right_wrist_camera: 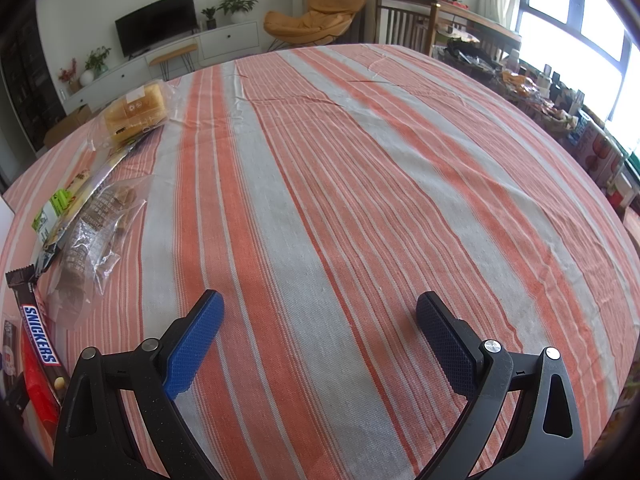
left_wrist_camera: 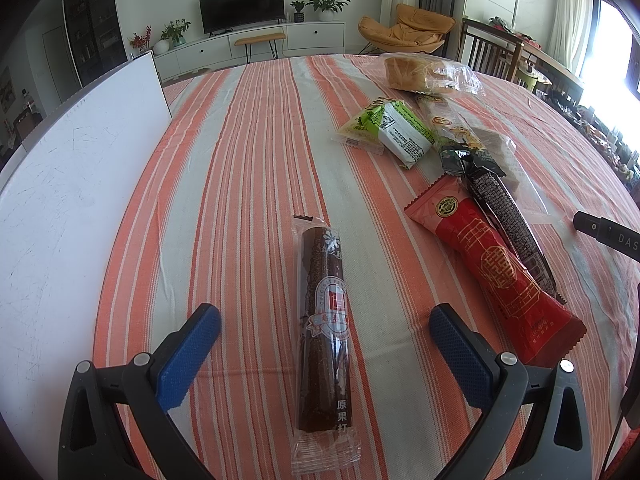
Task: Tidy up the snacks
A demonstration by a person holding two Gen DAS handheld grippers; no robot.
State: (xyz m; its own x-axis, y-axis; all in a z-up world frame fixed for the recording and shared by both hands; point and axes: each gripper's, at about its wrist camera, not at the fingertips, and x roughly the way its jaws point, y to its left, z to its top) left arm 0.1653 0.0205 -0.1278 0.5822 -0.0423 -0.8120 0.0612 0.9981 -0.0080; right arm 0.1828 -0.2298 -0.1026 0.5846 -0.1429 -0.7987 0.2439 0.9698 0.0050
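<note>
My left gripper (left_wrist_camera: 325, 316) is open above the striped tablecloth, and a long brown snack roll in clear wrap (left_wrist_camera: 326, 328) lies between its fingers, untouched. To its right lie a red packet (left_wrist_camera: 492, 276), a dark Snickers bar (left_wrist_camera: 504, 208), a green-and-white packet (left_wrist_camera: 394, 130), a clear-bagged biscuit pack (left_wrist_camera: 472, 136) and bagged bread (left_wrist_camera: 424, 74). My right gripper (right_wrist_camera: 320, 308) is open and empty over bare cloth. In the right wrist view the Snickers bar (right_wrist_camera: 38, 344), red packet (right_wrist_camera: 38, 392), clear bag (right_wrist_camera: 94, 232) and bread (right_wrist_camera: 136, 112) lie at the left.
A white board (left_wrist_camera: 76, 184) stands along the table's left side. The other gripper's dark body (left_wrist_camera: 608, 234) shows at the right edge. Beyond the table are a TV cabinet (left_wrist_camera: 256, 38), an orange chair (left_wrist_camera: 408, 32) and a cluttered wooden dining table (right_wrist_camera: 472, 28).
</note>
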